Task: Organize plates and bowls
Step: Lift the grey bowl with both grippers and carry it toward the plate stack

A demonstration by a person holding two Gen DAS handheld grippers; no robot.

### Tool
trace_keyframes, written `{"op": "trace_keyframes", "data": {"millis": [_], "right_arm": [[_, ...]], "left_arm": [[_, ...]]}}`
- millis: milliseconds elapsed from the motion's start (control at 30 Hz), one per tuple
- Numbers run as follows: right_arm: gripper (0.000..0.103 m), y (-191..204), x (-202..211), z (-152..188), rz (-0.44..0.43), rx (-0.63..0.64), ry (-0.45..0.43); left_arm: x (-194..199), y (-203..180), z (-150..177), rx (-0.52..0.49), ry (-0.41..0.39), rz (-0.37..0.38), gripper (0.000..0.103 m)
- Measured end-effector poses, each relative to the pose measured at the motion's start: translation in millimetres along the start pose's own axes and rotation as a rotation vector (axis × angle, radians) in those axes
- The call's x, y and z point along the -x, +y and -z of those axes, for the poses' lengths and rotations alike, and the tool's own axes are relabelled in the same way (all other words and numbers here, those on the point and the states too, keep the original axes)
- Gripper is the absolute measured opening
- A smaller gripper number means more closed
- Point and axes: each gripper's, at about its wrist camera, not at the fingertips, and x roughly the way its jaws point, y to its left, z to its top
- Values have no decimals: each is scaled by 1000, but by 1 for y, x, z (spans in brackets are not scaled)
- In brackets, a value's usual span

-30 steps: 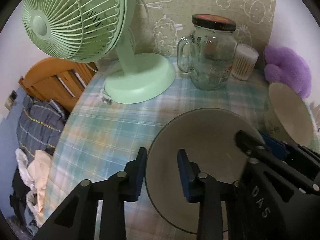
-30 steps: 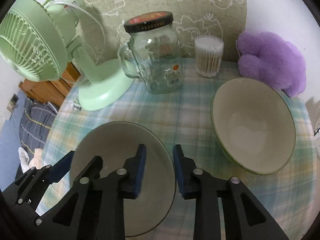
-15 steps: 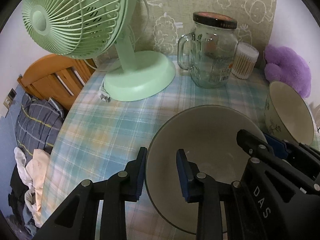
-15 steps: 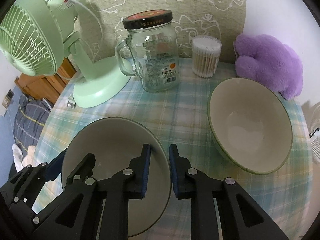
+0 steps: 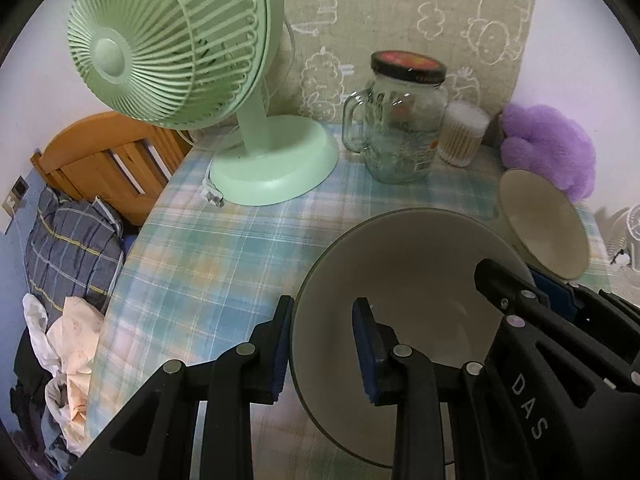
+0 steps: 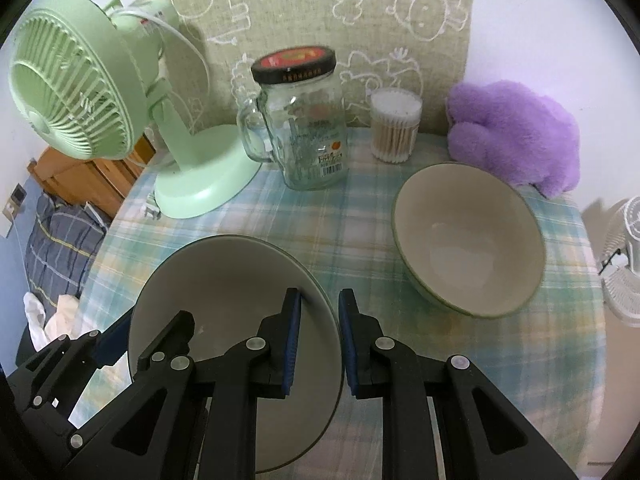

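Both fisheye views sit low and close over the checked tablecloth, each looking forward along its own fingers toward the wall at 12 o'clock. The left wrist camera looks from the grey plate's left rim, the right wrist camera from its right rim. Both show the plate, the bowl, the green fan at 10 o'clock and the glass jar.

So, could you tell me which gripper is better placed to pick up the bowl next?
Right, I'd say. The bowl lies just right of the right gripper; the left gripper straddles the plate's far rim, with the right gripper in its way.
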Motion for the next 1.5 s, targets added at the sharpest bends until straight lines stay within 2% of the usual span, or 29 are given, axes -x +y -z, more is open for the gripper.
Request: {"op": "trace_keyframes", "data": {"millis": [167, 400, 800, 1167, 1500], "right_arm": [[23, 3, 29, 11, 31, -17, -15], [23, 16, 81, 34, 66, -43, -54], [23, 37, 148, 94, 110, -91, -66], [23, 52, 184, 136, 161, -106, -71], [23, 49, 189, 177, 183, -137, -22]], "left_arm": [[26, 3, 9, -15, -9, 46, 28], [70, 15, 30, -39, -47, 73, 28], [126, 36, 81, -84, -51, 127, 28], [153, 44, 120, -117, -63, 173, 28], [150, 41, 156, -142, -12, 204, 28]]}}
